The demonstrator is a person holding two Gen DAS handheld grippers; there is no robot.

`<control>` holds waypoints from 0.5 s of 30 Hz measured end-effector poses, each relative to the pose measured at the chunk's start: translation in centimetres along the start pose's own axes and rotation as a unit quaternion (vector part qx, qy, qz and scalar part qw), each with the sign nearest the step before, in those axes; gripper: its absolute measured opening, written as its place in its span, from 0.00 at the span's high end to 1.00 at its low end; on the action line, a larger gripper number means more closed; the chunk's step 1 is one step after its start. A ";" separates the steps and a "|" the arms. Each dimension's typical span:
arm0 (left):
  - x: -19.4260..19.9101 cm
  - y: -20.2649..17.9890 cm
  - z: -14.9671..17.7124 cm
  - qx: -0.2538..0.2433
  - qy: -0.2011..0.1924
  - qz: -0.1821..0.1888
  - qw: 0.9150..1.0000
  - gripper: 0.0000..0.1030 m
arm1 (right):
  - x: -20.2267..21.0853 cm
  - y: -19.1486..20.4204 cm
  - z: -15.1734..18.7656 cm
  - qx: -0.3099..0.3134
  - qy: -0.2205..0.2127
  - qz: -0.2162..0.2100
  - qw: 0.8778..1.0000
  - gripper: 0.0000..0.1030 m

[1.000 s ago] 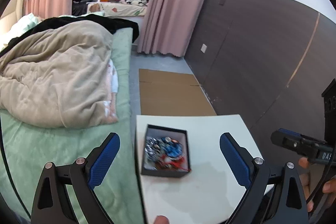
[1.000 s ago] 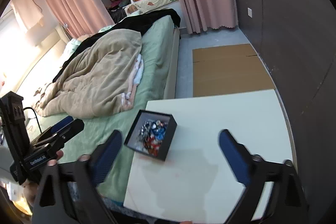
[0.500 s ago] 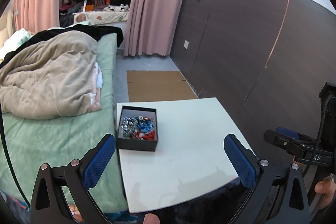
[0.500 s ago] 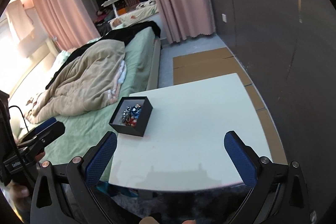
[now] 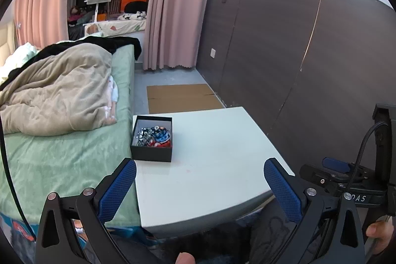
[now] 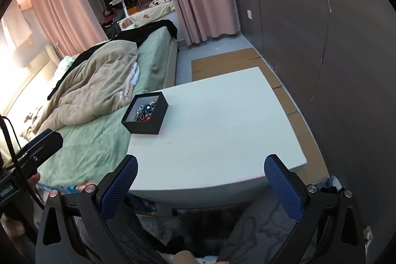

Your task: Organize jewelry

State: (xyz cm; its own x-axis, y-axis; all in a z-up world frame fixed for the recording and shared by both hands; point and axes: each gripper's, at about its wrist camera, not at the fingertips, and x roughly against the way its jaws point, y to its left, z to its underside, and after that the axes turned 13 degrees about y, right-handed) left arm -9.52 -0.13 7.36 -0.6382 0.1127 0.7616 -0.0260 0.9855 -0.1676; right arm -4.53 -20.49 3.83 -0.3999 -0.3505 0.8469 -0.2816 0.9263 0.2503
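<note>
Left wrist view: left gripper [image 5: 199,186] spread wide, empty; right gripper [image 6: 200,186] likewise. Centre-left on the white table [image 5: 210,177] sits a black box [image 5: 152,137] of tangled jewelry [image 5: 153,135]—probably light, slippery, snag-prone; pinch one protruding piece.

Right hand-held gripper [image 6: 200,180] spread wide above white table [image 6: 222,140], black jewelry box [image 6: 145,117] at its left edge
</note>
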 end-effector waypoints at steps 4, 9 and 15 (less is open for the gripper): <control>0.6 -0.6 0.8 -0.009 -0.003 -0.009 1.000 0.00 | 0.5 -0.3 1.0 0.002 -0.005 -0.004 1.000 0.00; 0.9 -1.1 1.7 -0.012 -0.006 -0.020 1.000 0.00 | 1.3 -0.9 2.0 0.008 -0.019 0.003 1.000 0.00; 1.3 -1.6 2.3 -0.018 -0.007 -0.016 1.000 0.00 | 1.9 -1.2 2.6 0.014 -0.022 0.006 1.000 0.00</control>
State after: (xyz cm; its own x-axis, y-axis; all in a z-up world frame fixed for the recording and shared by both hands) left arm -12.02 -1.85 7.18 -0.6476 0.0792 0.7578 -0.0200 0.9925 -0.1209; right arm -7.22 -22.62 3.91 -0.4420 -0.3456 0.8278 -0.3006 0.9265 0.2263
